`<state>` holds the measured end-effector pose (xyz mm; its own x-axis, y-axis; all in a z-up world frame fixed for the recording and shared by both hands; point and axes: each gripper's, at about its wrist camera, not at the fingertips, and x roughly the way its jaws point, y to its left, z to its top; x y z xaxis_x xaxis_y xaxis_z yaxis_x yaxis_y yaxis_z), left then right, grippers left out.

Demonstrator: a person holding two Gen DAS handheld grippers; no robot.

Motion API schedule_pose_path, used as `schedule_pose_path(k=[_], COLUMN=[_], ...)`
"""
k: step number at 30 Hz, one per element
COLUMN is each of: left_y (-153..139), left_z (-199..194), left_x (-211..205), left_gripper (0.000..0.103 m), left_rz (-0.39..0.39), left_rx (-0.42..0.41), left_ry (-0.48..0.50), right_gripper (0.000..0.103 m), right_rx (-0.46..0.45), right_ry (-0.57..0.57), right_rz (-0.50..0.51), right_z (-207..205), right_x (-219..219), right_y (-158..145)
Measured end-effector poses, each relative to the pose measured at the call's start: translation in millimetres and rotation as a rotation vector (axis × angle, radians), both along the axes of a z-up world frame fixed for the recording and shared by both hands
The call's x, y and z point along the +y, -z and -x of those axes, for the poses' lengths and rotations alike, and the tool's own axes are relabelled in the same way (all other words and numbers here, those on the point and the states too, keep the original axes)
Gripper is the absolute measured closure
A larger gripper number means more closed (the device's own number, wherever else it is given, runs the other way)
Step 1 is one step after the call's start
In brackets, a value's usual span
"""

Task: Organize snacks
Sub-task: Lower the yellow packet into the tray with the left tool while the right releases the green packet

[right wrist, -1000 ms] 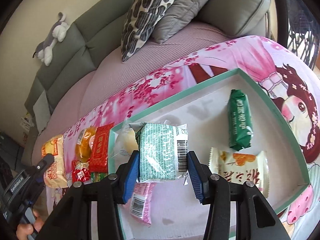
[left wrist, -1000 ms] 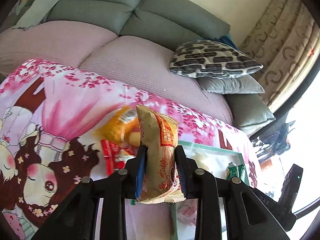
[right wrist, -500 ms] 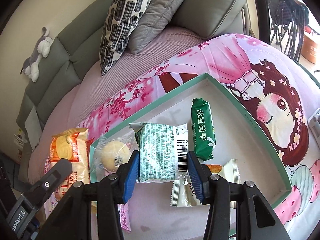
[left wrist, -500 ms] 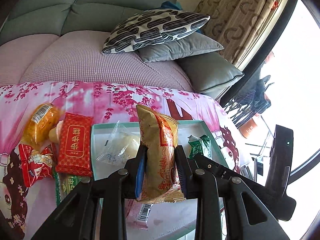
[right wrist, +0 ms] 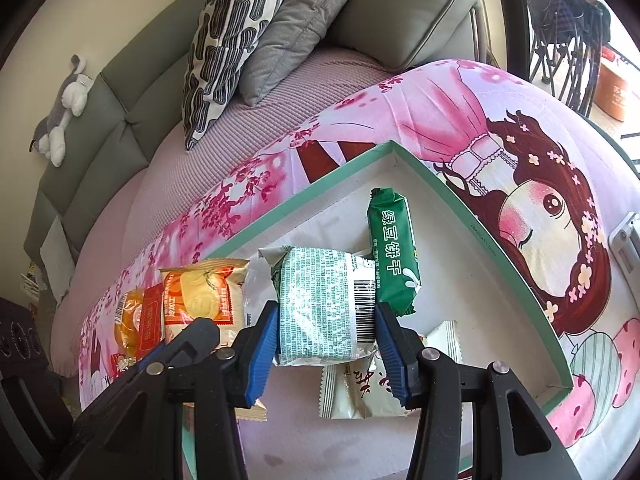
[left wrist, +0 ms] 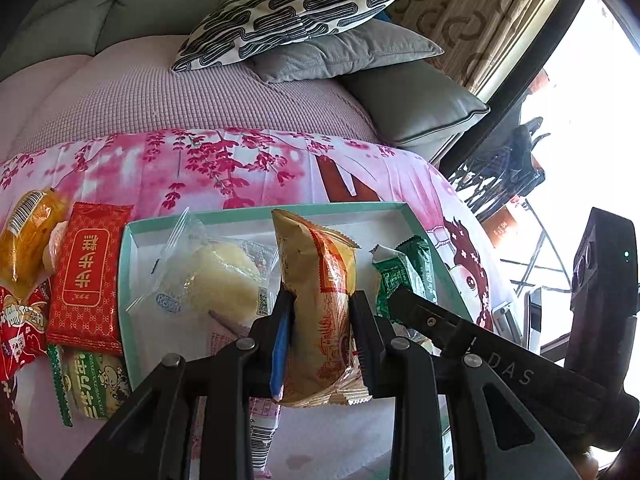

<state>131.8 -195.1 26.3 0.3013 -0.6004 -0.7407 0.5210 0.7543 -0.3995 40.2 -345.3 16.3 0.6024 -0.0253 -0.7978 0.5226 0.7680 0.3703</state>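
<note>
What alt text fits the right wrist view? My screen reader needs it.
The right gripper clamps a pale green snack packet over a teal-rimmed tray holding a dark green biscuit pack and a white packet, on a pink cartoon-print cloth.

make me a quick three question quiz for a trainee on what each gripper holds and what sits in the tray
1. True or false: the left gripper is shut on the tan and orange crinkled snack packet.
2. What does the right gripper hold? A) dark green biscuit packet B) pale green printed packet with a barcode C) red flat packet
3. Fill in: the red flat packet lies ____ the shallow mint-rimmed tray.

Key: 1 true; 2 B; 3 outside, on the pink printed cloth beside its rim.
</note>
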Motion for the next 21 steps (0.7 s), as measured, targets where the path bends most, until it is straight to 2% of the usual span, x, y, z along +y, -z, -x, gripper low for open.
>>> schedule_pose_path(k=[12, 18, 21], left_y=[-2, -12, -14], left_z=[0, 2, 2], left_x=[2, 13, 20], left_gripper=[0.070, 0.063, 0.061], left_rz=[-0.049, -0.101, -0.122], left_rx=[0.015, -0.003, -0.004], left_ry=[-0.015, -0.058, -0.082], right_gripper=[0.052, 0.052, 0.052], right_rx=[0.008, -0.002, 0.028], right_ry=[-0.012, -0.034, -0.038], right_rz=[0.013, 0.042, 0.064], right_z=[1, 5, 6], right_x=[2, 8, 12], right_y=[-5, -17, -18])
